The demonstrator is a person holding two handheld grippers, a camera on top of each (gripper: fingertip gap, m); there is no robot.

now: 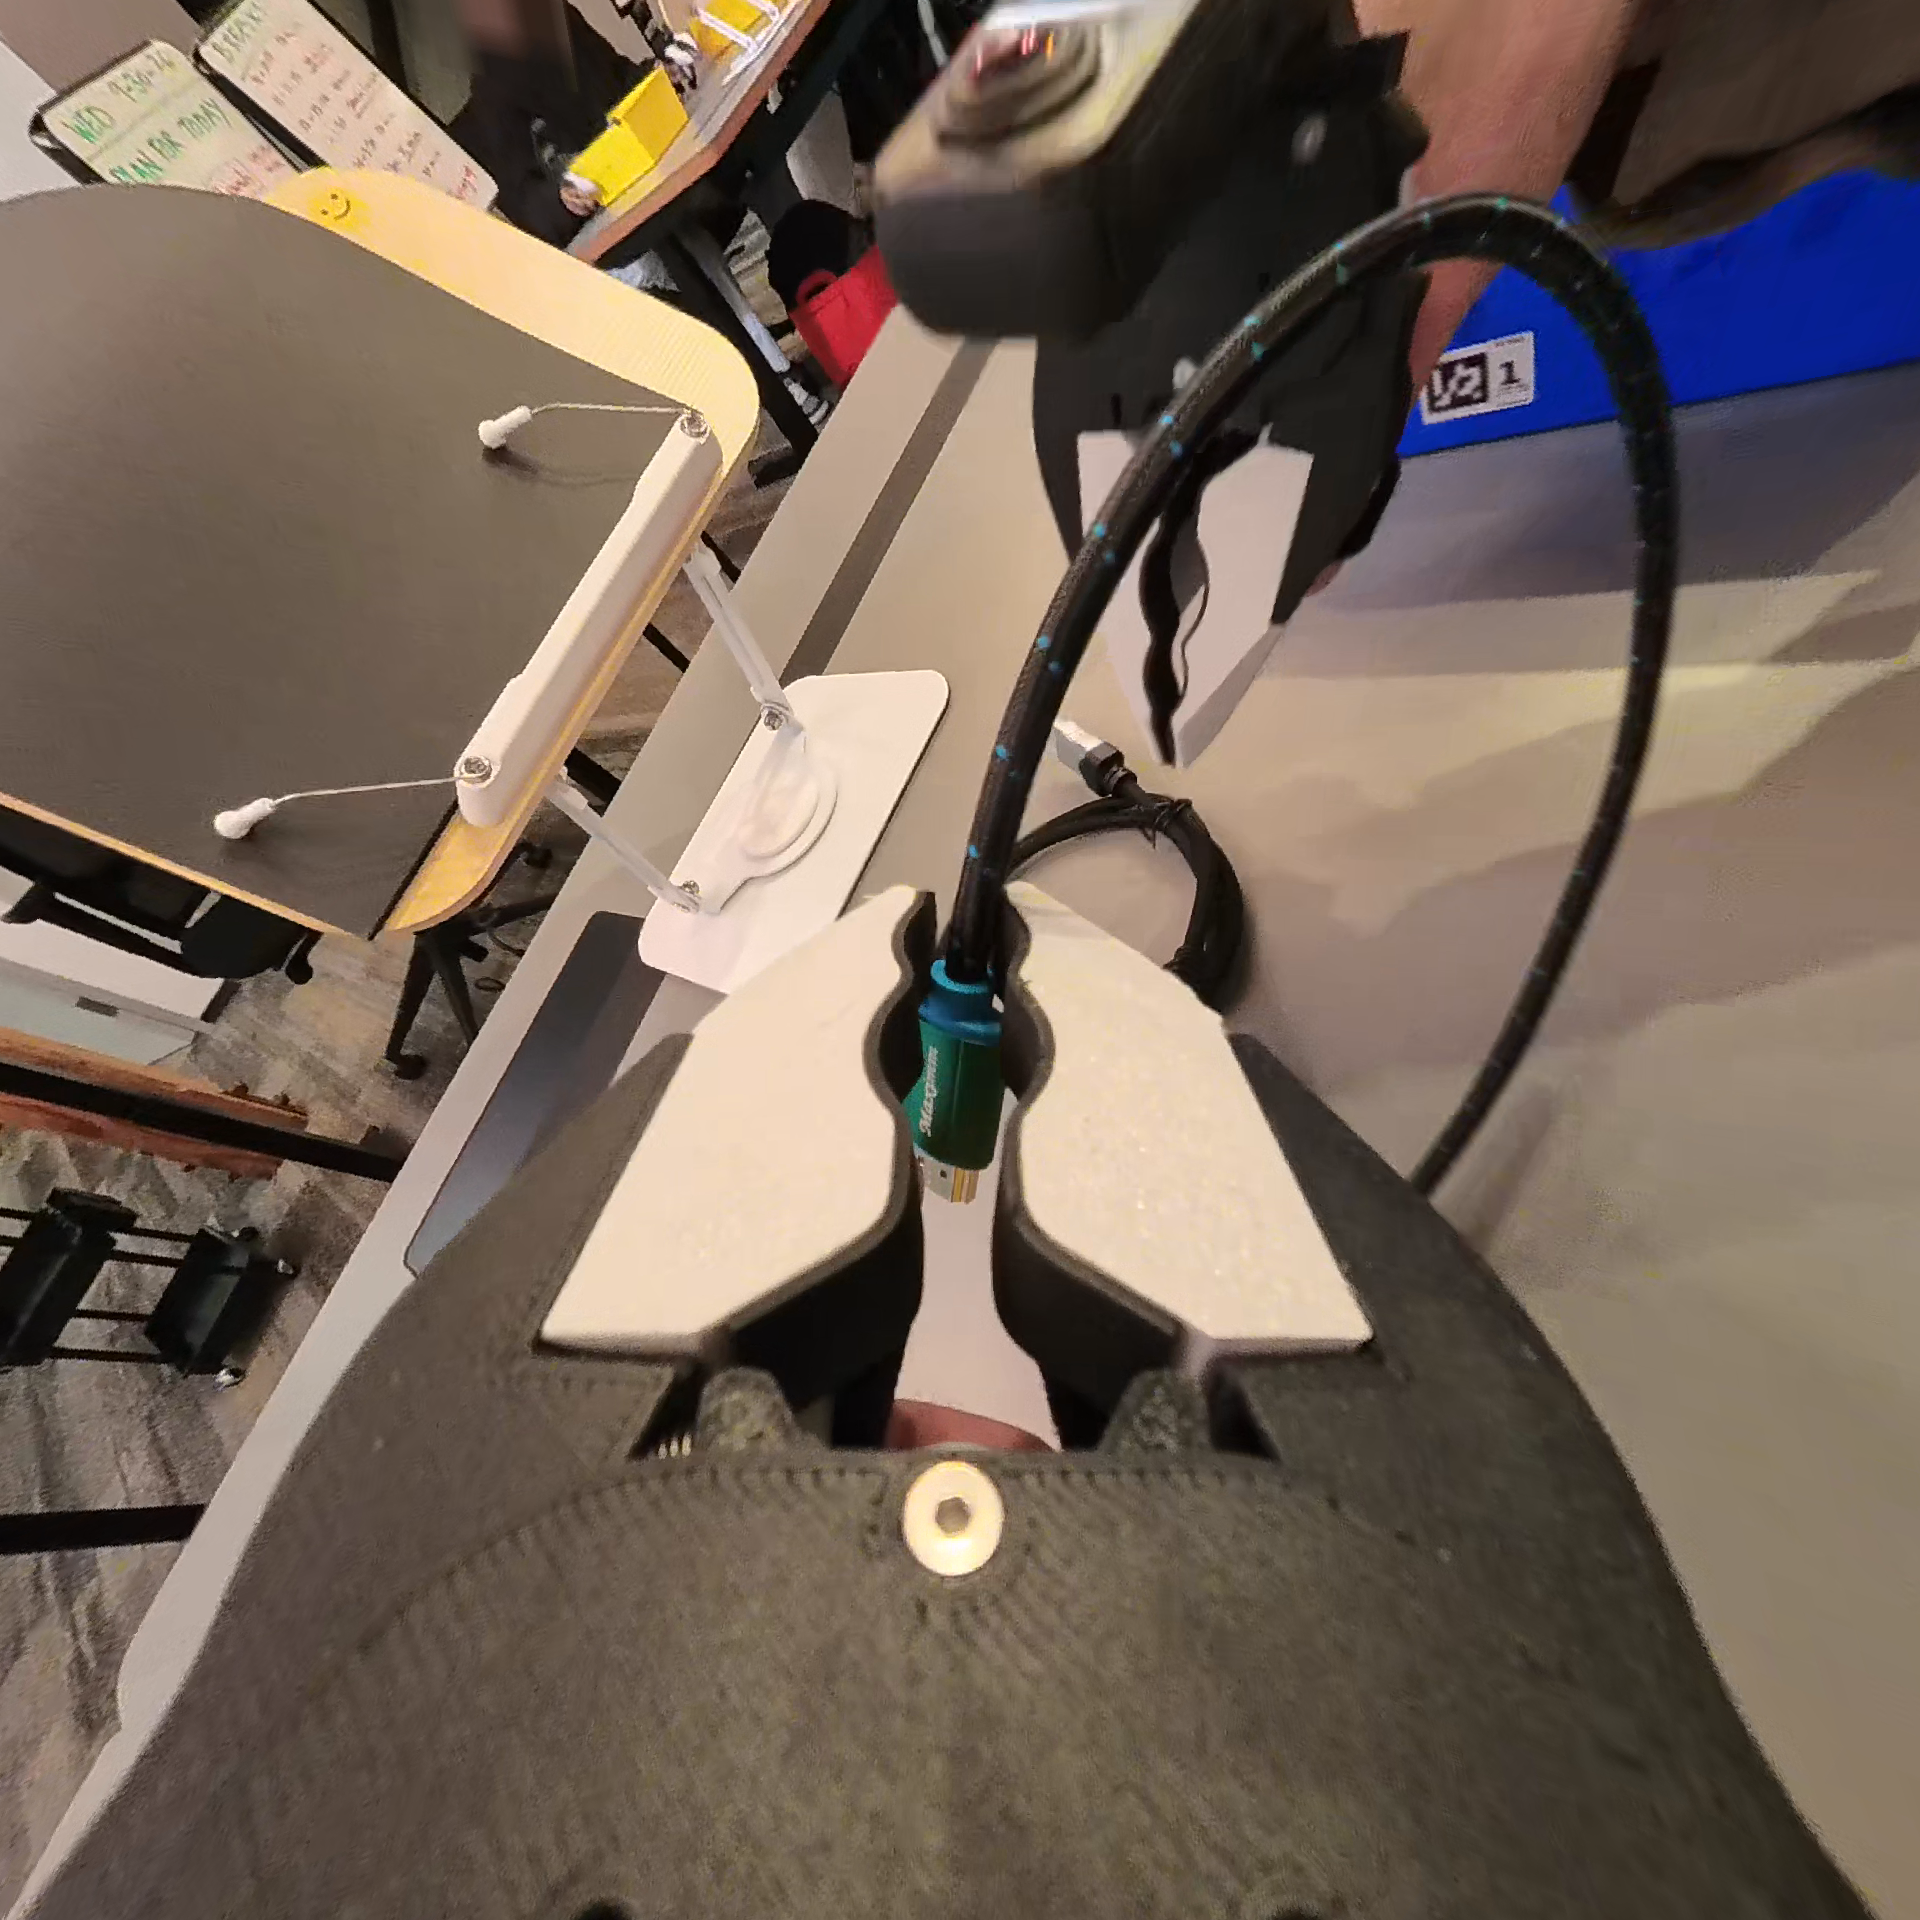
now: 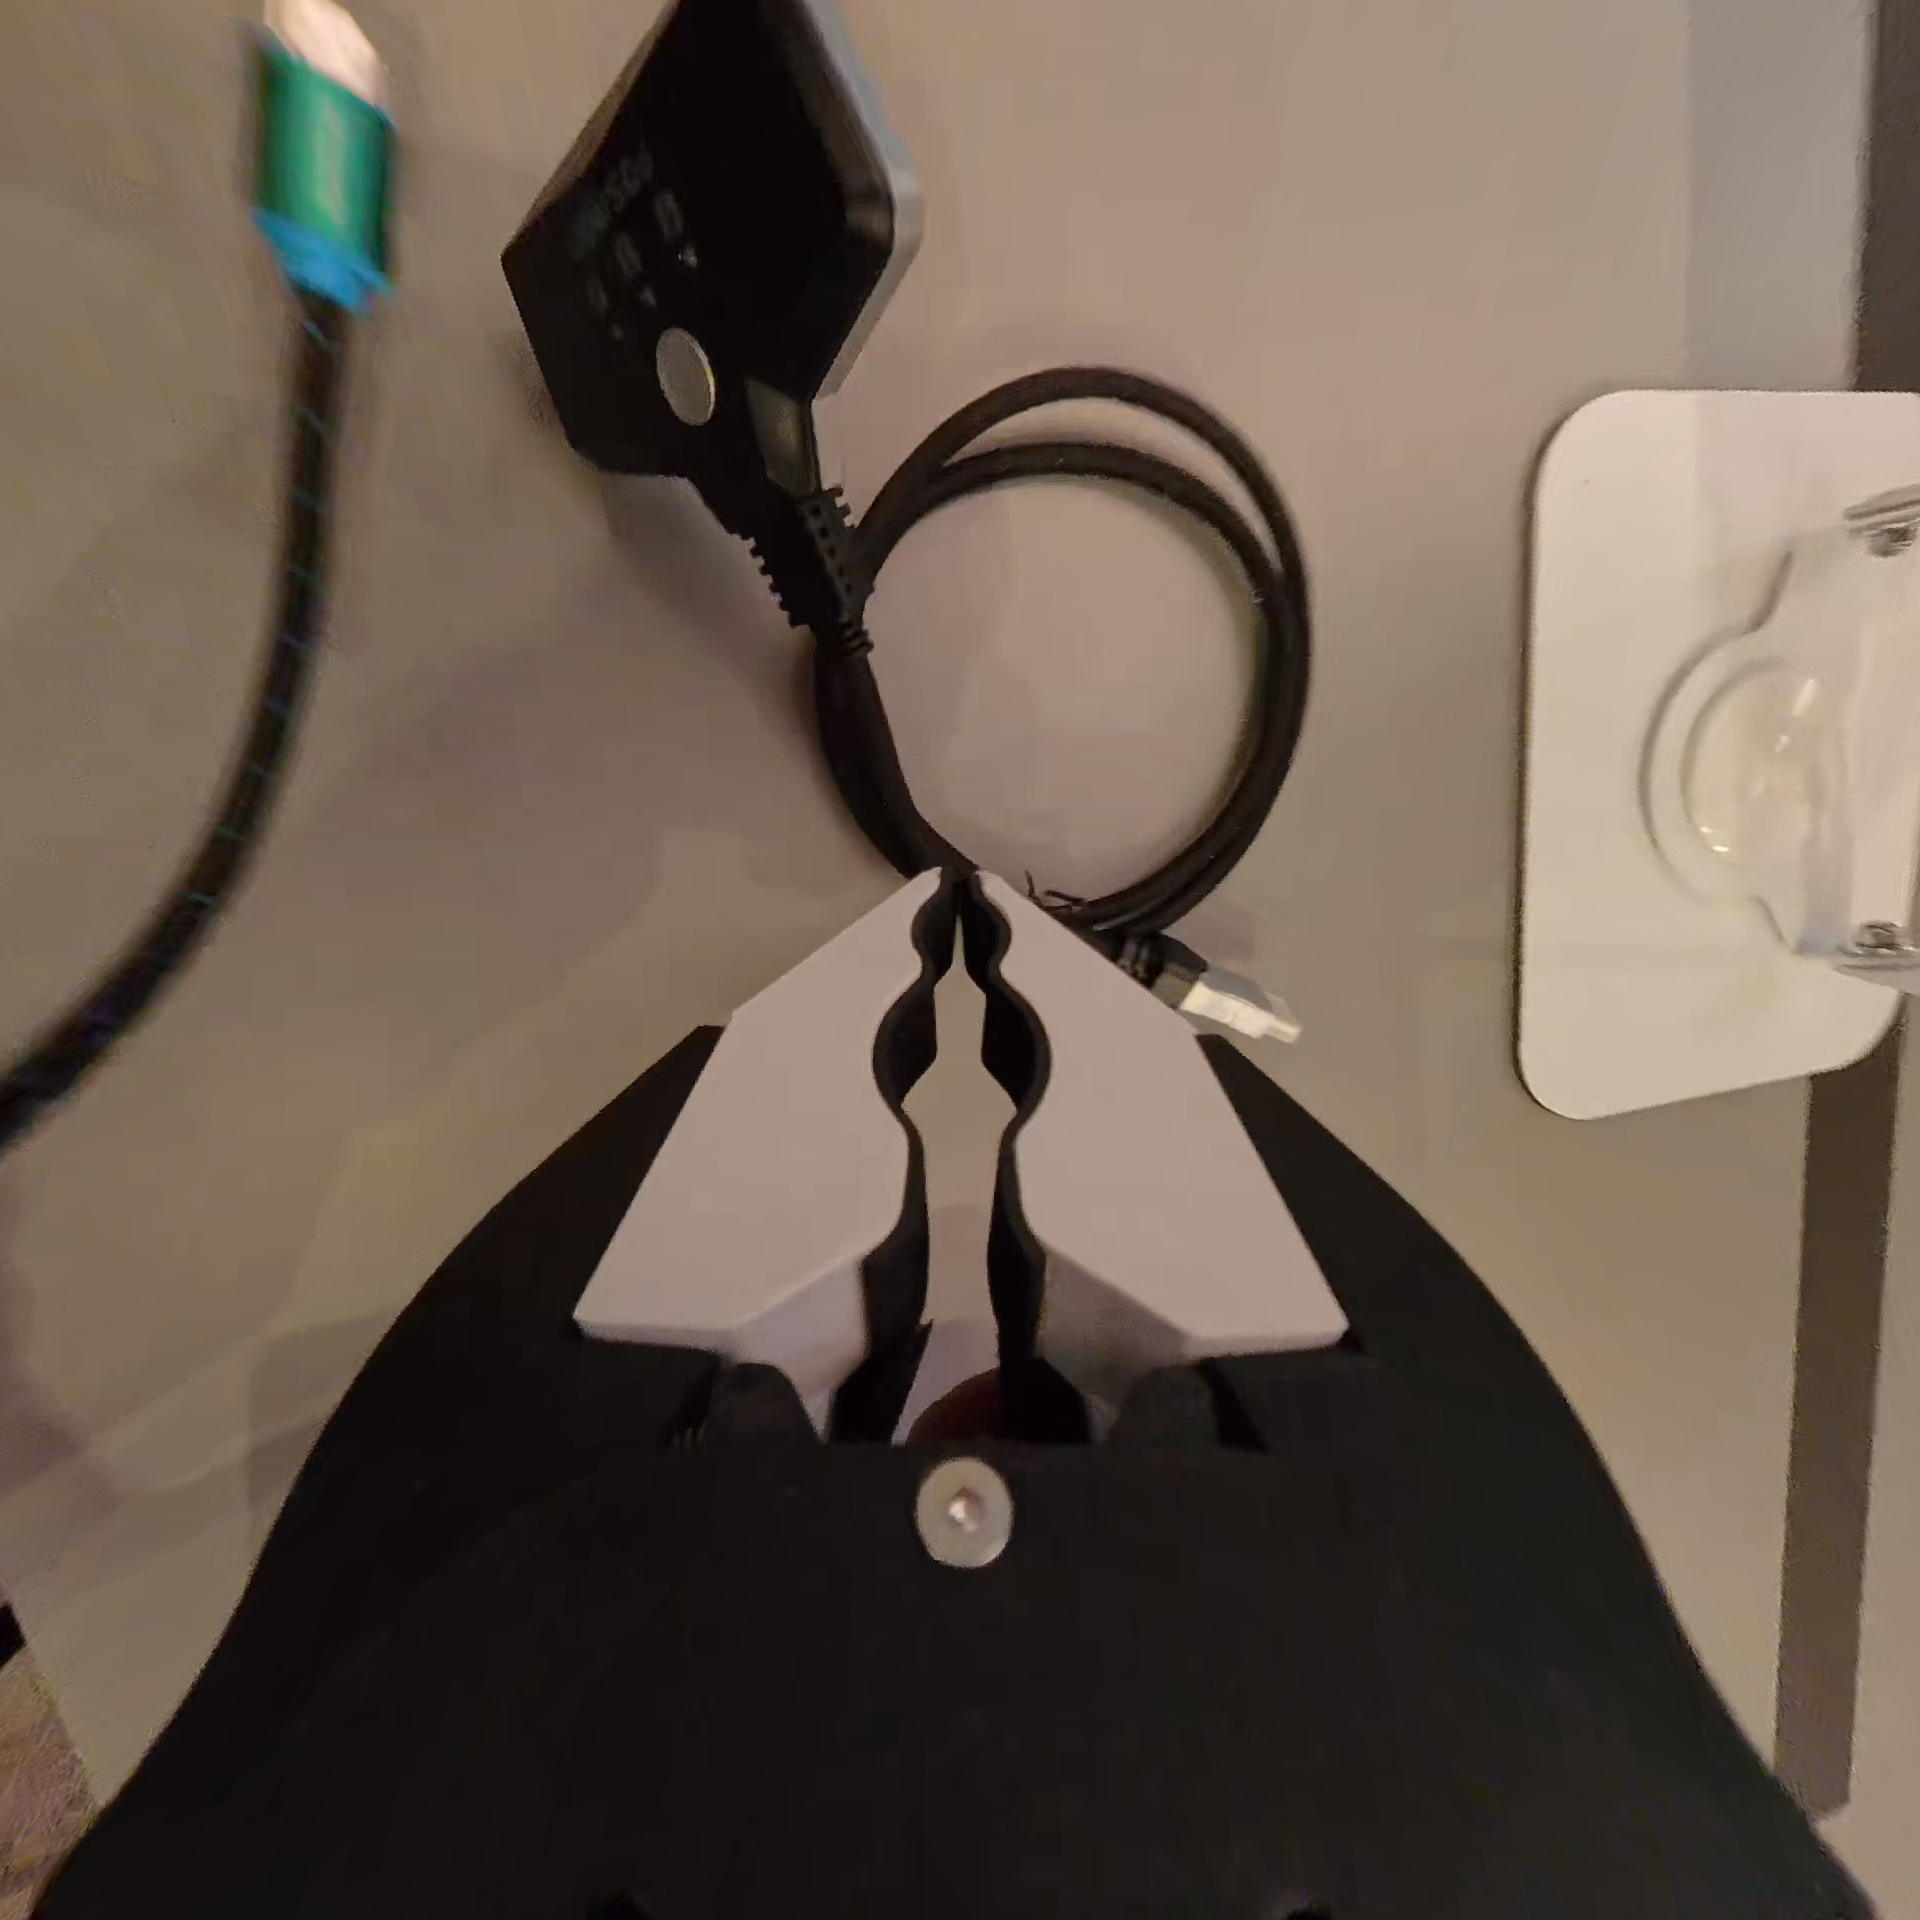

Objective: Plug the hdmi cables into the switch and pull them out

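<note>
In the left wrist view my left gripper (image 1: 961,925) is shut on a green HDMI plug (image 1: 956,1081), metal end toward the camera. Its black braided cable (image 1: 1621,623) arcs up and round to the right. My right gripper (image 1: 1174,717) hangs above the table with its fingers together. In the right wrist view my right gripper (image 2: 958,883) is shut, its tips meeting right at the switch's coiled black cable (image 2: 1268,665); I cannot tell if they pinch it. The black switch (image 2: 707,239) lies beyond. Another green plug (image 2: 322,177) on a braided cable shows blurred at top left.
The coil's silver plug (image 2: 1236,1003) lies free on the grey table (image 2: 1143,208); it also shows in the left wrist view (image 1: 1075,743). A white plate with a clear mount (image 2: 1683,748) sits by the table's edge. A blue bin (image 1: 1714,301) stands behind. One gripper's finger ends stand about 15 centimeters off the other's.
</note>
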